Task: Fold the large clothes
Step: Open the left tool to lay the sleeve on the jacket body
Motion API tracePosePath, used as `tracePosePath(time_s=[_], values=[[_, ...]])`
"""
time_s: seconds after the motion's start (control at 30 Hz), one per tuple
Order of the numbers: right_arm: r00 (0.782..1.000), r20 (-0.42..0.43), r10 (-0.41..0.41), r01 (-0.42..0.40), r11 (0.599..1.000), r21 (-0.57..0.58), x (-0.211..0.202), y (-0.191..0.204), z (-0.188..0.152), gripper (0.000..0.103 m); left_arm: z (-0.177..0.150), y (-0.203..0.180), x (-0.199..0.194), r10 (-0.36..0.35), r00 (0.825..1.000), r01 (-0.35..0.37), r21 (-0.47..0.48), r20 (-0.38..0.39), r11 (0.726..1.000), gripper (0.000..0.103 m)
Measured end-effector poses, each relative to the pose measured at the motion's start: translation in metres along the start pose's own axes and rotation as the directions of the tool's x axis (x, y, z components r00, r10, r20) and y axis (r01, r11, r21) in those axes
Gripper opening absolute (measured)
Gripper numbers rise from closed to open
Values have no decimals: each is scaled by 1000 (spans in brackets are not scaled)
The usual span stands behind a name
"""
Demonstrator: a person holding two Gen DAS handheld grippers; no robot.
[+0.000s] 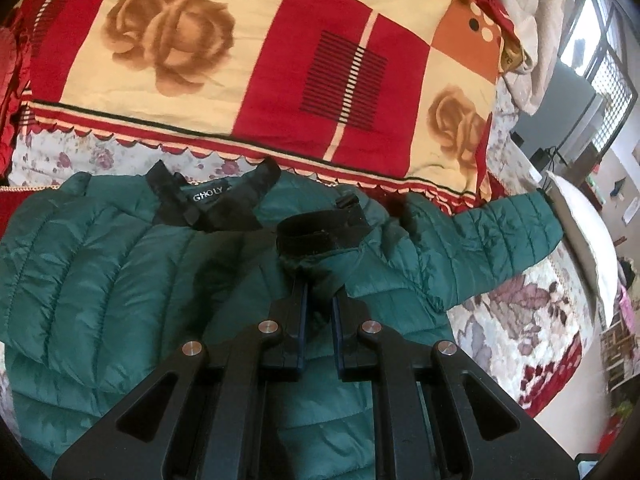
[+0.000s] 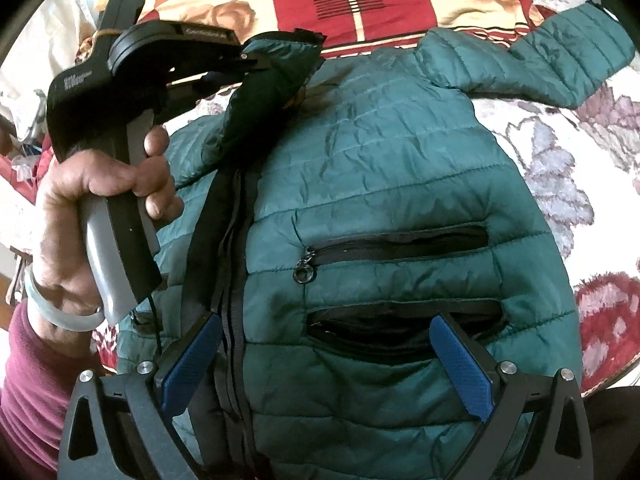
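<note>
A dark green quilted puffer jacket [image 1: 100,280] lies front up on a bed; it also fills the right wrist view [image 2: 380,168]. It has a black collar [image 1: 208,200], a black centre zipper [image 2: 232,280] and two black pocket slits [image 2: 400,240]. My left gripper [image 1: 318,292] is shut on a sleeve cuff [image 1: 320,236] and holds it lifted over the chest; it shows in the right wrist view [image 2: 256,64] pinching that sleeve [image 2: 272,92]. The other sleeve [image 1: 500,232] lies spread to the right. My right gripper [image 2: 324,360] is open and empty, just above the lower hem.
A red and cream quilt [image 1: 280,60] with rose prints lies beyond the collar. A floral bedsheet [image 1: 520,312] is under the jacket. The bed edge and room clutter are at the right [image 1: 600,240]. My hand [image 2: 100,184] holds the left gripper's handle.
</note>
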State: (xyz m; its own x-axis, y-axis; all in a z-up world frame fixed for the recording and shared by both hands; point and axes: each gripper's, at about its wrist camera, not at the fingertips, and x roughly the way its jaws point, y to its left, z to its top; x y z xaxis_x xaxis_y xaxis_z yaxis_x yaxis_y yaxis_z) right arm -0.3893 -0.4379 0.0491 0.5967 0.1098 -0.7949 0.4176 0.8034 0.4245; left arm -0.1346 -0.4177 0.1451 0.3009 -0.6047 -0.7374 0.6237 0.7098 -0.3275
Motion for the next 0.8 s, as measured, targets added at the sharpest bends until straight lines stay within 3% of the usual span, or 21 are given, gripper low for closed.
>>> tracePosePath(time_s=[0.2, 0.3, 0.4, 0.47, 0.67, 0.73, 0.8], values=[[1000, -1, 1, -1, 1000, 22, -2, -2, -3, 103, -2, 2, -2, -8, 1000, 8, -3, -3, 1000, 10], [1000, 0, 0, 0, 1000, 23, -1, -2, -3, 103, -3, 4, -3, -28, 999, 28, -12, -15, 1000, 21], [1000, 2, 2, -2, 1000, 24, -1, -1, -3, 103, -4, 5, -4, -56, 998, 56, -19, -33, 998, 38], [1000, 0, 4, -4, 1000, 24, -1, -1, -3, 103, -6, 5, -7, -66, 997, 65, -21, -48, 998, 60], [999, 39, 1, -1, 1000, 3, -16, 5, 11, 103, -5, 25, -42, -81, 995, 79, -41, -58, 996, 61], [998, 65, 12, -12, 1000, -1, -18, 7, 24, 103, -5, 40, -58, -58, 998, 56, -43, -37, 997, 61], [997, 75, 23, -24, 1000, 2, -16, 7, 39, 103, -7, 63, -76, 13, 1000, -14, -37, -22, 999, 61]])
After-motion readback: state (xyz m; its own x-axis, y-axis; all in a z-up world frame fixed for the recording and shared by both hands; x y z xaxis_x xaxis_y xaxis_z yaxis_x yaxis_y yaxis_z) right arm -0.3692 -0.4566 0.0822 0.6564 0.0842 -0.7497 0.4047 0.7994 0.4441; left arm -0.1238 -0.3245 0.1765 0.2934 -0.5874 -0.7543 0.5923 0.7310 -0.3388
